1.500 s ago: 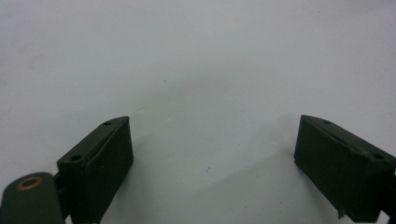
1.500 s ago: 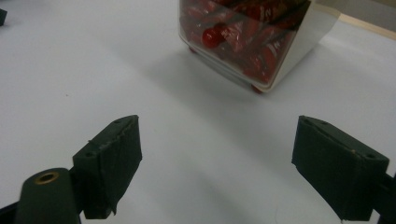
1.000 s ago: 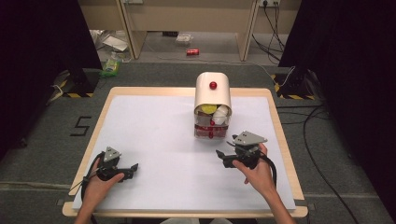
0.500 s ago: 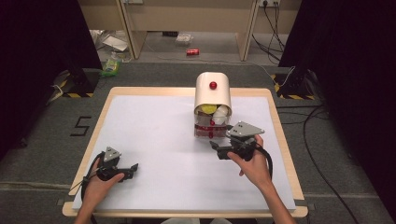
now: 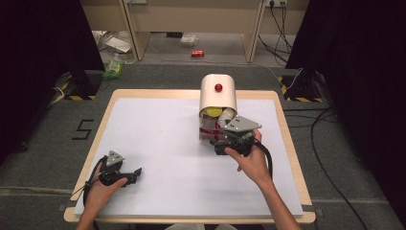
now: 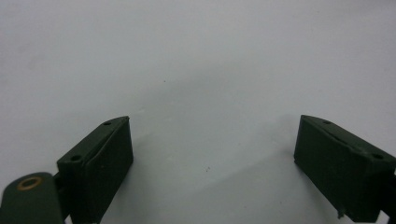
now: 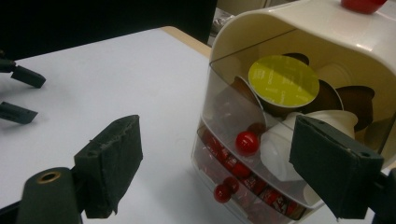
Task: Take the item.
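Right gripper (image 5: 221,144) nearer, half-hiding dispenser (image 5: 218,98)

The right claw (image 5: 221,143) hides the drawer box's (image 5: 218,99) lower front (high view).

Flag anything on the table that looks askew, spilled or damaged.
Nothing stands out. The cream capsule dispenser stands upright on the white table, its capsules jumbled but inside the clear front. The right gripper hovers open before its drawers; the left gripper rests open on the table.
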Available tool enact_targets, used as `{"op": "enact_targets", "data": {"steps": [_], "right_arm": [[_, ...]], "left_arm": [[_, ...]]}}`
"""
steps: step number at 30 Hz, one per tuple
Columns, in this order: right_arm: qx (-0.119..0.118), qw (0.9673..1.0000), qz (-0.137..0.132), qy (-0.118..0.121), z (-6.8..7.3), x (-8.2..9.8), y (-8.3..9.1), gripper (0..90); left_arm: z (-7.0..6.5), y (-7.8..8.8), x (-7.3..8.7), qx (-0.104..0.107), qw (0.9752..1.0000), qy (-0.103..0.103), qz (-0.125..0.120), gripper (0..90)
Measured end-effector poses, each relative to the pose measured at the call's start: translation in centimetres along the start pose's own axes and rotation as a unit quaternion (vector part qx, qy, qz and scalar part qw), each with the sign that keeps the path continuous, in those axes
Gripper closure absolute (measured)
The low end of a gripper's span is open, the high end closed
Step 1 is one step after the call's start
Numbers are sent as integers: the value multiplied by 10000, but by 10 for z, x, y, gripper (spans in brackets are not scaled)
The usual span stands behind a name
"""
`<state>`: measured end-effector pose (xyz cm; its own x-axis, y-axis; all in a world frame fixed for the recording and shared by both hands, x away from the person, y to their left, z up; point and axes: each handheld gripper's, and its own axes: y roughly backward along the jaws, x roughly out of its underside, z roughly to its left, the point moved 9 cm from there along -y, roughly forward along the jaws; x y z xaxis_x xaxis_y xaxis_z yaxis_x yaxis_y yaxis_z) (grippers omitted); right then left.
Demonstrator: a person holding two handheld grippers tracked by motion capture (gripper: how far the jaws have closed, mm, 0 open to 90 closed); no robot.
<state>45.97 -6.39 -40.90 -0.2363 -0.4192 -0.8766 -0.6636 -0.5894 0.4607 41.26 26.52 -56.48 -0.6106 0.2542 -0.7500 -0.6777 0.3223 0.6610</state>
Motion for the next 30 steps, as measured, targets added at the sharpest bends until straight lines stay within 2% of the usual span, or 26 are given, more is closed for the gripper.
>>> {"op": "enact_targets", "data": {"steps": [13,19,30], "right_arm": [[109,9999,-19,12,-13,-6,-15,179],[132,9999,73,9,-17,-3,-25,178],[88,9999,112,38,-18,-1,-30,164]], "left_arm": [[0,0,0,-1,10000,-2,0,109],[0,0,0,0,10000,-1,1,109],[0,0,0,1,10000,0,0,109]]}}
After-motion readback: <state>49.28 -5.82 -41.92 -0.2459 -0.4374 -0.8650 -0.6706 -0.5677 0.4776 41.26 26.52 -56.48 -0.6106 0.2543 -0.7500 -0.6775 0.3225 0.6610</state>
